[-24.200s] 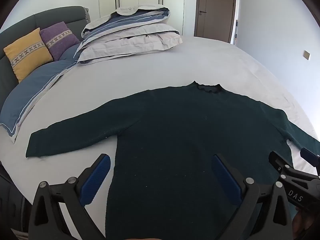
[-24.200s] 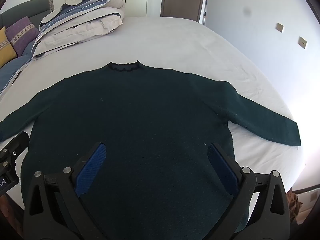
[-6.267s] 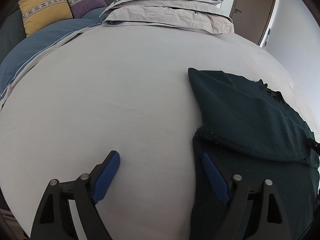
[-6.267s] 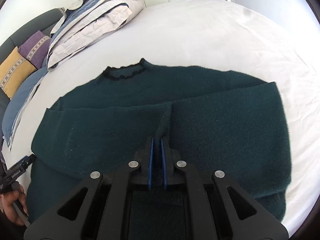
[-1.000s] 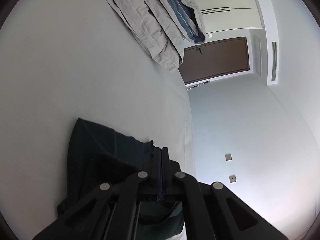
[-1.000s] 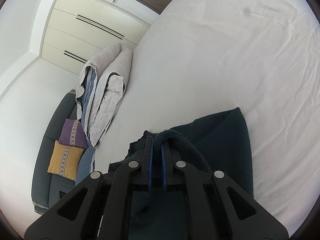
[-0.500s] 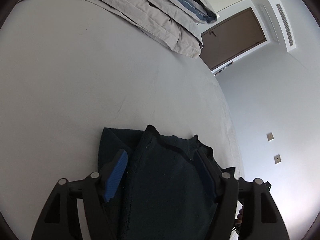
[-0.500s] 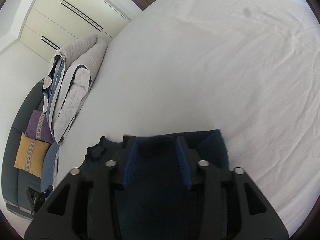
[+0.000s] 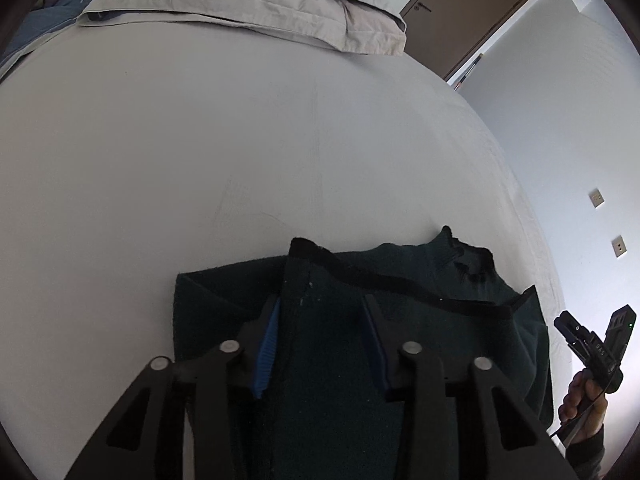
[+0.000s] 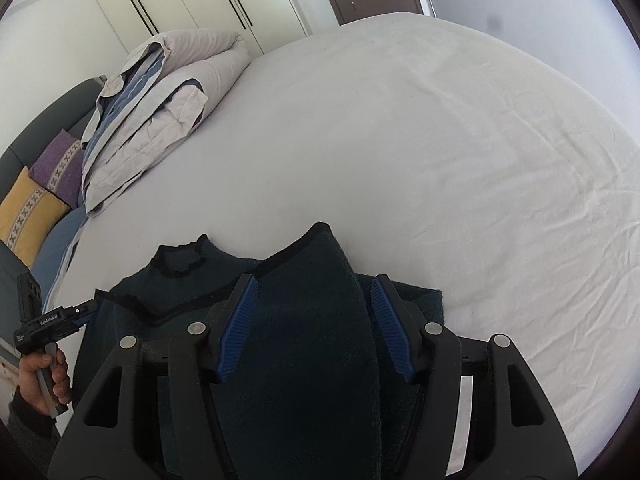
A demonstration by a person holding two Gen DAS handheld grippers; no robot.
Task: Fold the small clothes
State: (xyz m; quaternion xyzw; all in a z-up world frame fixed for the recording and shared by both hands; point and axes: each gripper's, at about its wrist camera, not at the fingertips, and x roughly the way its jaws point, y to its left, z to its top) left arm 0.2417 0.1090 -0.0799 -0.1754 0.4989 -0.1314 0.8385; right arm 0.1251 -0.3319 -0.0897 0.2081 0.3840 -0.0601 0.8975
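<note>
The left gripper (image 9: 322, 344) has its blue pads apart and its jaws are closing, with the top fold of the dark green sweater (image 9: 332, 360) lying between them; the pads do not appear to press on the cloth. The right gripper (image 10: 314, 328) stands with its pads spread to either side of a raised hump of the same sweater (image 10: 304, 340), not pinching it, so it is released.

The sweater lies folded on the white bed (image 10: 440, 140), near the edge closest to both cameras. Its lower half is laid up over the body, the black-trimmed hem running across just short of the collar (image 10: 180, 258), which shows past the fold. In the left wrist view the collar (image 9: 466, 254) sits toward the far right corner of the folded pile.

At the left edge of the right wrist view a hand (image 10: 44, 376) grips the handle of the left gripper beside the sweater. At the right edge of the left wrist view the other hand (image 9: 582, 400) holds the right gripper.

Farther off, a folded duvet (image 10: 160, 104) is stacked on the bed, with a purple cushion (image 10: 58, 168) and a yellow cushion (image 10: 26, 216) beside it. A brown door (image 9: 464, 12) stands beyond the bed.
</note>
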